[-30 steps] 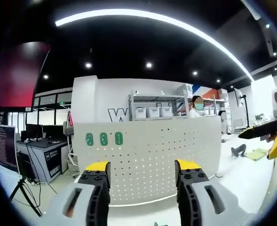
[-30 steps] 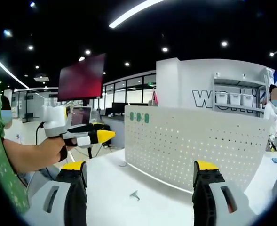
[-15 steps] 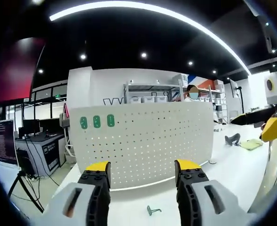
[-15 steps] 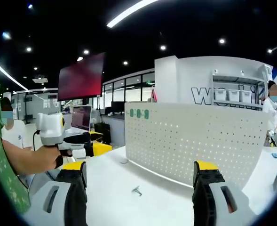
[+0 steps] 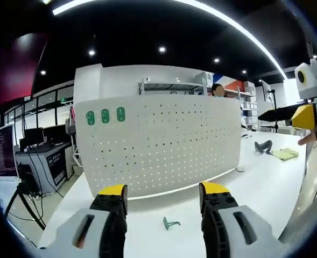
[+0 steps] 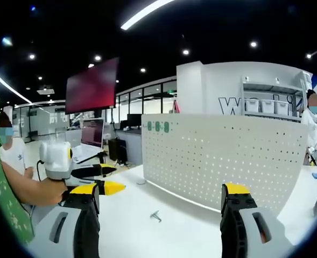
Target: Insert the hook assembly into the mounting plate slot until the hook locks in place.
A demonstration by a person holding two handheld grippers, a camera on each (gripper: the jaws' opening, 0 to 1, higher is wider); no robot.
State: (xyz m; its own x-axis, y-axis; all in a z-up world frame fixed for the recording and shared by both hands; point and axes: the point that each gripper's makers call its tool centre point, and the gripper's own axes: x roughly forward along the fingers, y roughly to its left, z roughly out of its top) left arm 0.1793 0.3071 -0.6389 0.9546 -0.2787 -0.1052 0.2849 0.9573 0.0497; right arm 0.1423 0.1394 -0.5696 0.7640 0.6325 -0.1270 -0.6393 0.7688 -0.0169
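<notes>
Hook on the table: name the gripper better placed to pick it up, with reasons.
Left. The hook lies on the white table just ahead of the open left gripper, between its jaws. From the right gripper it sits farther ahead, off to the left.

You've got a white table point(image 5: 255, 188) under everything, with a yellow-green cloth point(image 5: 285, 154) lying near its far right edge and a dark object point(image 5: 262, 146) just beside that. Left of the table sits a desk with monitors point(image 5: 32, 141) and a tripod point(image 5: 19, 207) on the floor. Behind you'll see a shelf rack with white bins point(image 6: 266, 112) against a white wall, a big red screen point(image 6: 92, 86) hanging overhead, ceiling spotlights point(image 6: 186, 52), and a long light strip point(image 5: 239, 27). A laptop point(image 6: 92, 133) glows on a far desk.
</notes>
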